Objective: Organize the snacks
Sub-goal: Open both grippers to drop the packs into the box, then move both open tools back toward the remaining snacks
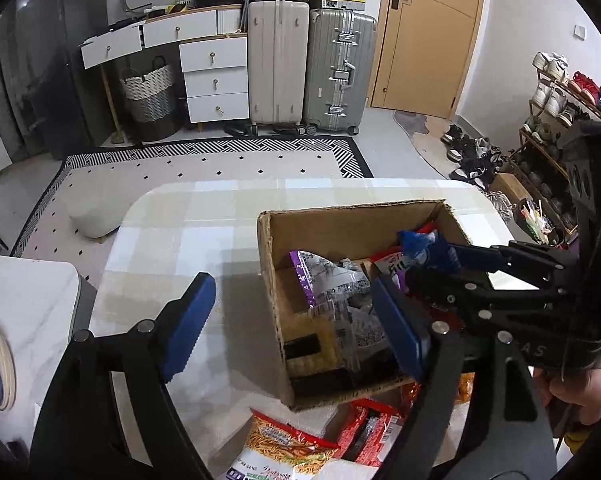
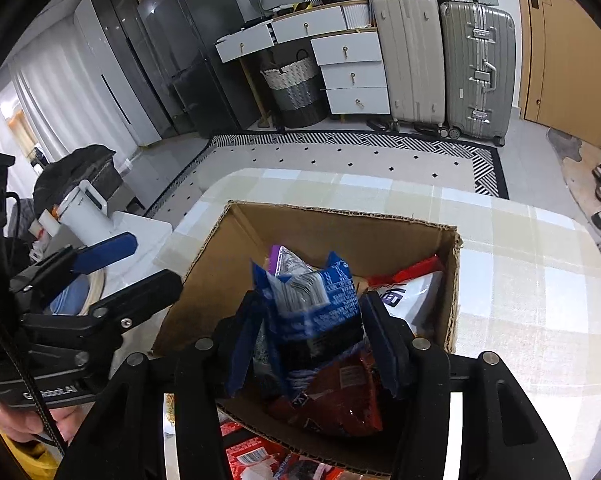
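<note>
A cardboard box (image 1: 268, 256) (image 2: 340, 220) stands on the checked table and holds several snack packs, among them a purple-and-grey pack (image 1: 332, 280) and a red-and-white pack (image 2: 412, 288). My right gripper (image 2: 312, 340) is shut on a blue snack pack (image 2: 320, 300) and holds it over the box; it also shows in the left wrist view (image 1: 420, 248). My left gripper (image 1: 292, 328) is open and empty, above the box's near left corner. An orange noodle pack (image 1: 284, 448) and a red pack (image 1: 364, 432) lie on the table in front of the box.
A checked tablecloth covers the table (image 1: 188, 232). A white side table (image 2: 140, 224) with a white jug (image 2: 80, 216) stands at the left. Drawers, a basket, suitcases (image 1: 276, 64) and a door are across the room. A shoe rack (image 1: 556, 96) is at the right.
</note>
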`<state>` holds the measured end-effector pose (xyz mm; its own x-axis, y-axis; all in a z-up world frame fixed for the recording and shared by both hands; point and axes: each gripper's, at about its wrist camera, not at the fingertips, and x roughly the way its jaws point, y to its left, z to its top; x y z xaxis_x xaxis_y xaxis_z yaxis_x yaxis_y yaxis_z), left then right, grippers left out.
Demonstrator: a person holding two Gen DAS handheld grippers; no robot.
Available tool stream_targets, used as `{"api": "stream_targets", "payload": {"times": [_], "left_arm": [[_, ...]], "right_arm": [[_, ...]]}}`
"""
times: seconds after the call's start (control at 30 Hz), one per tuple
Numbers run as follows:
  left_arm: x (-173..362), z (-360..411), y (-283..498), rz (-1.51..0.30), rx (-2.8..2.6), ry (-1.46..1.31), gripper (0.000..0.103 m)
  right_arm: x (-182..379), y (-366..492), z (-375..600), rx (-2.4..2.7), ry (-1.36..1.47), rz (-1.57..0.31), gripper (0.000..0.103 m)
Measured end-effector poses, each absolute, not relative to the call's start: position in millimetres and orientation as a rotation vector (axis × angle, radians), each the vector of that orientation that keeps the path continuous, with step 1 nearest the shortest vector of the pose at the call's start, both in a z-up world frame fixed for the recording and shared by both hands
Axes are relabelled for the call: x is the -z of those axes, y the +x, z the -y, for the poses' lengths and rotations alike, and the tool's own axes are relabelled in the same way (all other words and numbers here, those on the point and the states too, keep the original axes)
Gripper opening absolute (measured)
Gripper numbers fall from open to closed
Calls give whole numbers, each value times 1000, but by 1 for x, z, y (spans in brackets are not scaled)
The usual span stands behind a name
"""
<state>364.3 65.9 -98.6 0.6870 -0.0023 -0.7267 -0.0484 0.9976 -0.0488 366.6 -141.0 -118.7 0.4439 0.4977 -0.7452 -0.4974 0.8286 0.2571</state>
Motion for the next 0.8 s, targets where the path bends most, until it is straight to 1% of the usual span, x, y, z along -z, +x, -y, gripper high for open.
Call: {"api": "stream_targets", "payload": {"times": [0.4,0.67,0.7,0.77,0.8], "left_arm": [[68,-74,317,-794,-68,-72,80],[34,-65,264,-749,-86,-71,80],[29,-62,255,-737,-83,-71,80],[18,-59,239,-717,-83,-68,81],[13,-56,230,-706,-86,-66,81]], "right_arm": [[90,339,157,-620,29,-868,53],[43,288,179,-628,65,-757,55],[36,279,181,-633,65,-737,56],[21,257,185,-644,63,-688,65],[14,246,188,-648,62,-664,67]]}}
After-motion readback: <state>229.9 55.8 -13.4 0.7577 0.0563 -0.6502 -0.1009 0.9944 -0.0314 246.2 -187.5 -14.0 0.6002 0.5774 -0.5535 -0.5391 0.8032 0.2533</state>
